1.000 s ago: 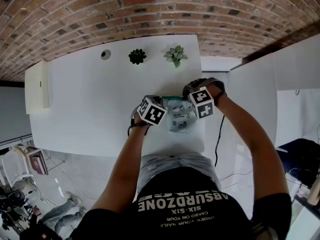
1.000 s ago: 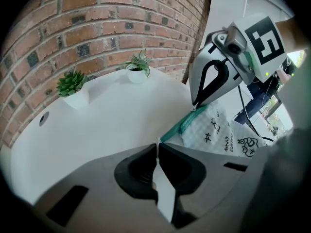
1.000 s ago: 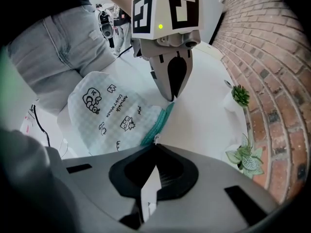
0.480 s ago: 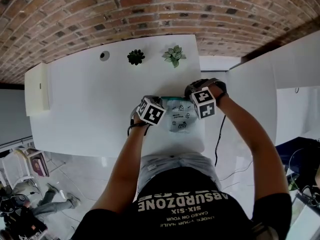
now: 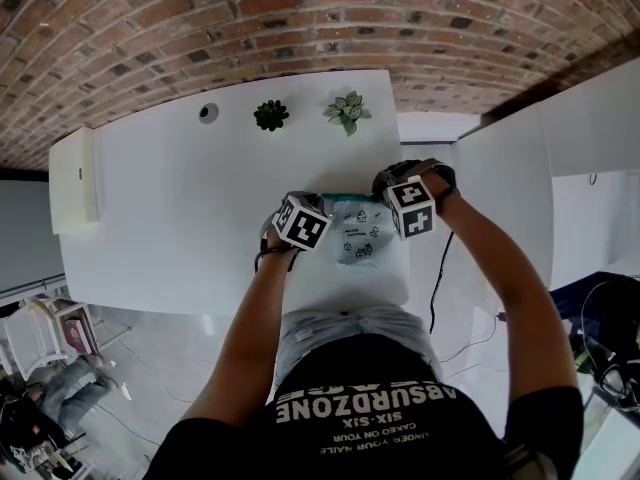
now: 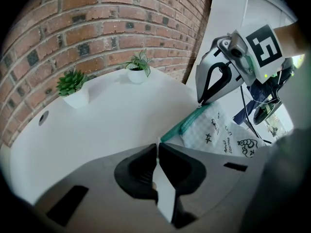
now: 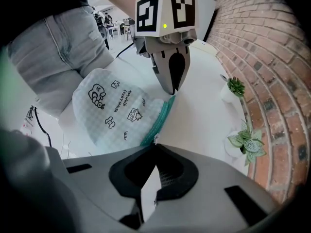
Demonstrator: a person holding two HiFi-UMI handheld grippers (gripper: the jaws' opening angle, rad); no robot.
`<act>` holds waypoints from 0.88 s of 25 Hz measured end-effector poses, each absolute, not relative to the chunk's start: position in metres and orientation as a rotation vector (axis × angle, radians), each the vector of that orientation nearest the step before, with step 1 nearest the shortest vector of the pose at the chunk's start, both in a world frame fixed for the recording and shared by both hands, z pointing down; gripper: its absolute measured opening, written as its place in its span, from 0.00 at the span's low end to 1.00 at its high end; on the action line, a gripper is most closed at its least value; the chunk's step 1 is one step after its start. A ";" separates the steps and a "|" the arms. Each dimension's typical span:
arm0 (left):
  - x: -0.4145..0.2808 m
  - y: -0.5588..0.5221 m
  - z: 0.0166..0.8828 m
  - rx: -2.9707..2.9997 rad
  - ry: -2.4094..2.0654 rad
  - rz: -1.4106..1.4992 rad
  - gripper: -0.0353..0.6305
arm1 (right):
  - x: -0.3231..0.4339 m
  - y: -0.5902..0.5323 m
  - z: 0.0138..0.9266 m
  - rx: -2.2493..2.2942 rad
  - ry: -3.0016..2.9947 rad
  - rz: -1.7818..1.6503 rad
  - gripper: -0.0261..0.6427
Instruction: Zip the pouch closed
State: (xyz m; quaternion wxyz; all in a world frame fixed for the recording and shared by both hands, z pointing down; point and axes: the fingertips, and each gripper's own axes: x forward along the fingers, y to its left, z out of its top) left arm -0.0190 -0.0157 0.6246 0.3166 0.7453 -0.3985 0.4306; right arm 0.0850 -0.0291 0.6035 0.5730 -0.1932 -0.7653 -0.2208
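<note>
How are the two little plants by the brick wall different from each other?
The dark spiky plant is deep green; the pale leafy plant is light green with whitish veins. The dark spiky plant has thin, pointed leaves; the pale leafy plant has broader, flatter ones. The dark spiky plant stands nearer the round hole. Both sit in small white pots on the white table.

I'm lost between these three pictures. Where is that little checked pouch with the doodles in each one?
Head view: the pouch lies just above the picture's middle.
Left gripper view: the pouch is right of centre, its teal zip edge running down to the jaws.
Right gripper view: the pouch is left of centre, its teal edge again meeting the jaws.
Shared landmark: the dark green potted plant, upper left in the left gripper view, right in the right gripper view.
</note>
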 end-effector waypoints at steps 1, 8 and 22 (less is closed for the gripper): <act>-0.019 -0.016 0.625 1.962 -1.048 1.134 0.09 | 0.086 -0.029 0.604 -0.451 -1.792 -0.516 0.03; -0.019 -0.016 0.624 1.964 -1.047 1.131 0.09 | 0.091 -0.028 0.604 -0.438 -1.793 -0.509 0.03; -0.018 -0.016 0.625 1.963 -1.051 1.135 0.09 | 0.096 -0.027 0.605 -0.413 -1.811 -0.484 0.03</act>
